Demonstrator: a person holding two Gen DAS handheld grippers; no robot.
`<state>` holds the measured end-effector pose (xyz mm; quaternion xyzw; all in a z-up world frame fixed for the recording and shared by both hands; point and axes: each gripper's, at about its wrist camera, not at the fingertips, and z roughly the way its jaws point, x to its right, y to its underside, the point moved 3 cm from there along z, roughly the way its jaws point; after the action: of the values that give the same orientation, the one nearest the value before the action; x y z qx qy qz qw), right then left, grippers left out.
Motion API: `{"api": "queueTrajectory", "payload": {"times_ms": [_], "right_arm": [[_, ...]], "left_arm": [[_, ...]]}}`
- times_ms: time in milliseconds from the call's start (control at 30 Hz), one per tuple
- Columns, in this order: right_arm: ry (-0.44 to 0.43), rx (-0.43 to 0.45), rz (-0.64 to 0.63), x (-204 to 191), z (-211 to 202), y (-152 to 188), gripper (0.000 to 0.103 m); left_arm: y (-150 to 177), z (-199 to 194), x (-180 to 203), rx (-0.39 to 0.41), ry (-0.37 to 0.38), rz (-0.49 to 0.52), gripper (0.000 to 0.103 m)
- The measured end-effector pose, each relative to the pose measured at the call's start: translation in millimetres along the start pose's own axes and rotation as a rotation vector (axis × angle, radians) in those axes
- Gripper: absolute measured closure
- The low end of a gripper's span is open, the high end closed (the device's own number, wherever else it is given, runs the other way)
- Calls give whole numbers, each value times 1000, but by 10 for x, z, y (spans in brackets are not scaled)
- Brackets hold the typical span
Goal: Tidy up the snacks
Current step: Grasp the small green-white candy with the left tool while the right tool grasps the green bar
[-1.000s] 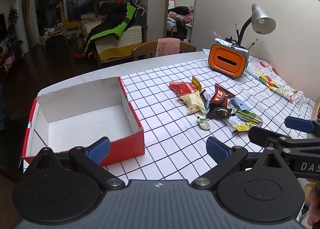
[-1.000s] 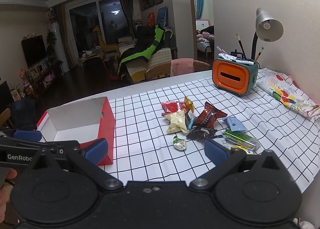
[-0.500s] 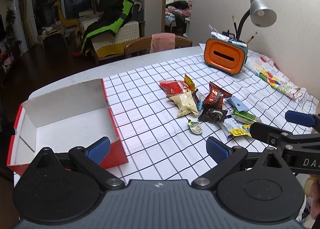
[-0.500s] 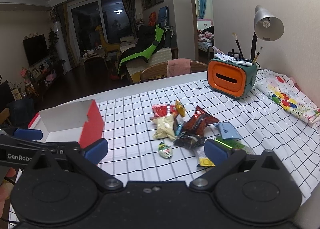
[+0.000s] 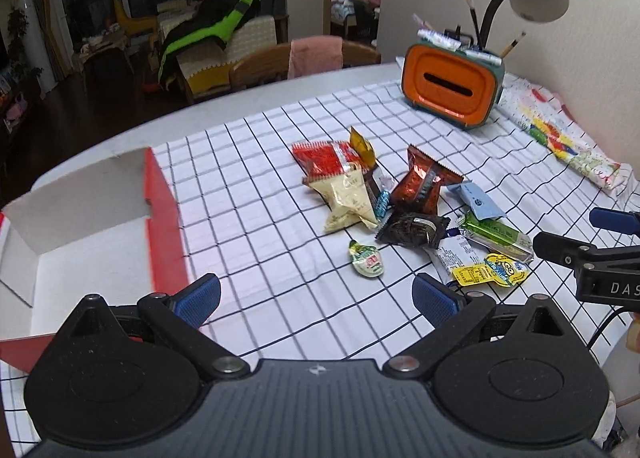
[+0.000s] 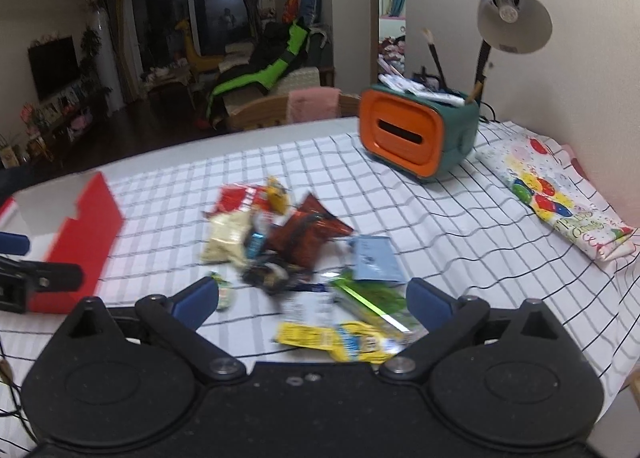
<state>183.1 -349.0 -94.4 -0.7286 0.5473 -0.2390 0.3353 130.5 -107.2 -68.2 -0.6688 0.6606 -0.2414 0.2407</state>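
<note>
blurred: snack pile [image 6: 296,242] in right wrist view, wrapper print unreadable | cut off: red box [image 5: 80,225] at left edge, left wrist view | cut off: right gripper [image 5: 592,242] at right edge

The black right gripper [image 5: 612,254], seen at the edge of the left wrist view, bears the white letters "DAS", cut off by the frame. Print on the snack wrappers is too small or blurred to read.
</note>
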Motion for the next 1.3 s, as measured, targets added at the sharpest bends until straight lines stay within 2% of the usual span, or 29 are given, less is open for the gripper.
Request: {"api": "queueTrajectory", "payload": {"times_ms": [267,533,700,967,1133,1300], "right_arm": [[-52,-95,-70,421,554,10,5],[-102,-215,-94,737,1050,36,21],[-139,-267,-86,832,1259,47,25],[-227,-343,-157,785,1451,79,32],[-248,-360,-118,853,1557,51,40],[-260,-349,-118,824,1561,44,45]], "left_arm": [[-121,511,230,-68,-31,-34,0],[-199,1092,385,-177,-64,-79,1],[-222,1342,457,-217,-79,-86,5],[-244,1673,512,-284,-97,-75,20],[-261,1757,491,-297,-113,-76,26],[-233,1822,466,-325,-112,-78,39]]}}
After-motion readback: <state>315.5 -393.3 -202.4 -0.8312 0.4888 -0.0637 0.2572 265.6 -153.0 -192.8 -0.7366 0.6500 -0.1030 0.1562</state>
